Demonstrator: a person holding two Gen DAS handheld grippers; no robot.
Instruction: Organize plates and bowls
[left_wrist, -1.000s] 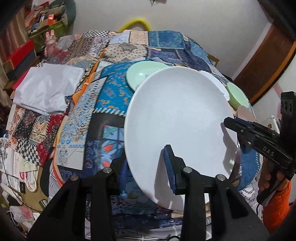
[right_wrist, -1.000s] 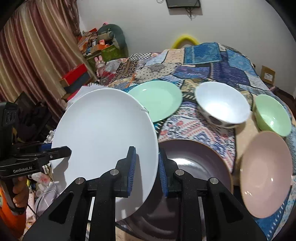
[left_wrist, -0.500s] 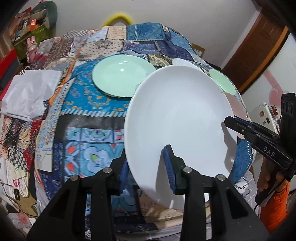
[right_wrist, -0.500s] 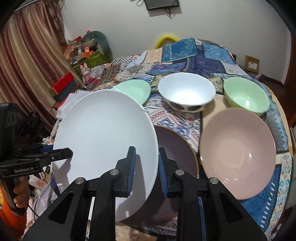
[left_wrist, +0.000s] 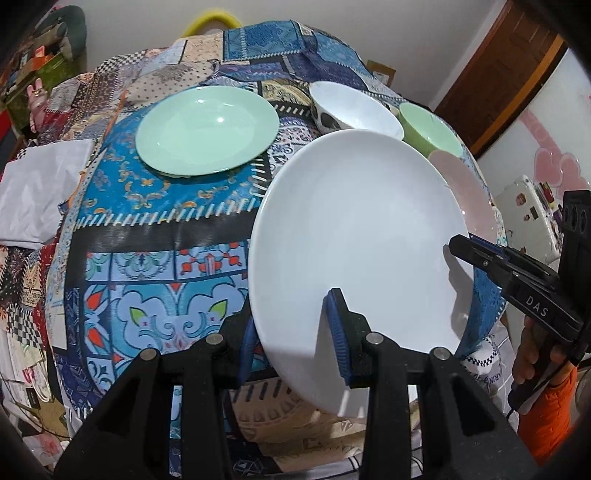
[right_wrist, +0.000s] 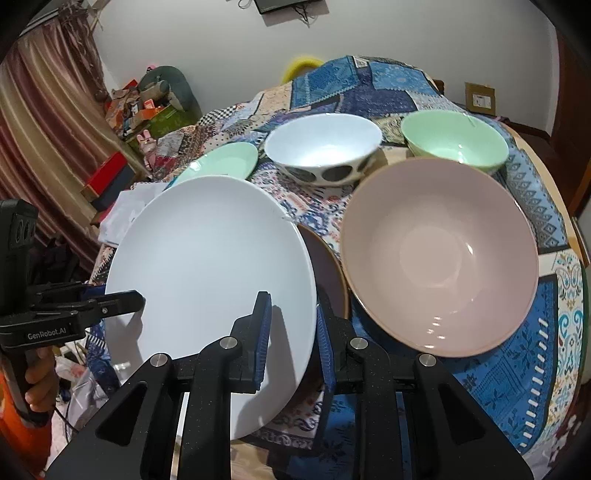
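Above the patchwork-covered table (left_wrist: 155, 236), the white plate (left_wrist: 354, 251) is hanging tilted, each gripper pinching an opposite rim, likely for steadiness: the left gripper (left_wrist: 291, 332) is clamping the near edge, the right gripper (right_wrist: 291, 332) the other. Beyond it are sitting a green plate (left_wrist: 207, 129), a dark plate (right_wrist: 328, 273) and three bowls.

patchwork tablecloth (left_wrist: 159, 229), folded white cloth (left_wrist: 33, 192), striped curtain (right_wrist: 40, 122), yellow hoop (right_wrist: 300, 63)

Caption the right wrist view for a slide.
Both grippers, right and left, clamp a white plate beside a pink bowl.
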